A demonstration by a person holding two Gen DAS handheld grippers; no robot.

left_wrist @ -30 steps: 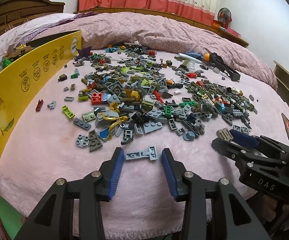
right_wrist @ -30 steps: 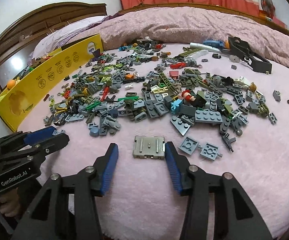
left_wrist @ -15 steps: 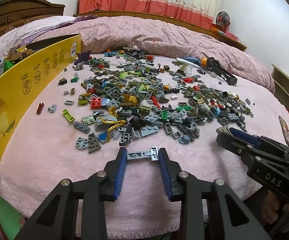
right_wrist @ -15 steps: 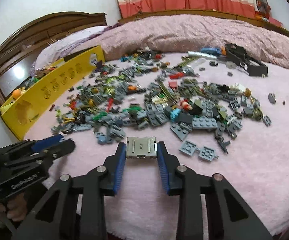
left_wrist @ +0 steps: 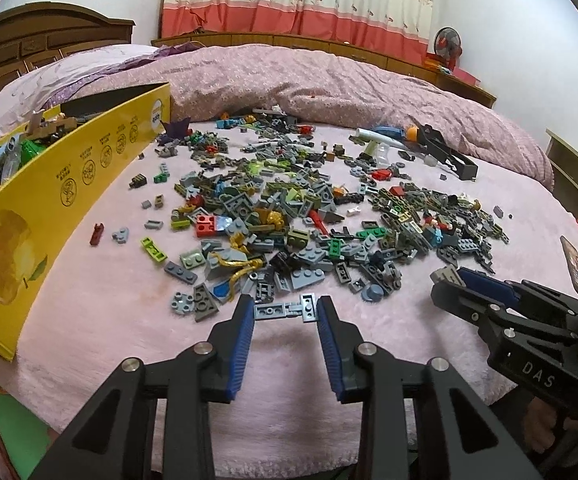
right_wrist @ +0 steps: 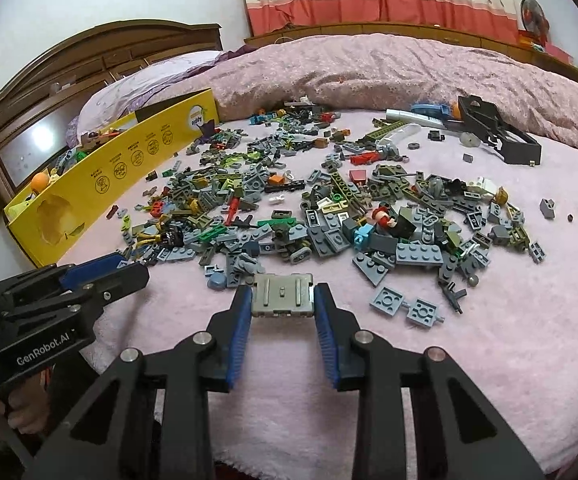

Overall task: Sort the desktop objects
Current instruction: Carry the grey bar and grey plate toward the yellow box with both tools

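Observation:
A wide heap of small toy bricks lies on a pink blanket; it also shows in the right wrist view. My left gripper is shut on a thin grey plate piece, held by its two ends just above the blanket. My right gripper is shut on a flat grey square piece, held by its sides. The right gripper also shows in the left wrist view, low at the right. The left gripper shows in the right wrist view, low at the left.
A long yellow cardboard box with bricks inside stands along the left; it also shows in the right wrist view. A black frame part and a white tube lie at the back right. A rumpled pink quilt rises behind the heap.
Both grippers closed from open onto their pieces: the left on the thin grey plate, the right on the grey square piece. Both then rose slightly with them.

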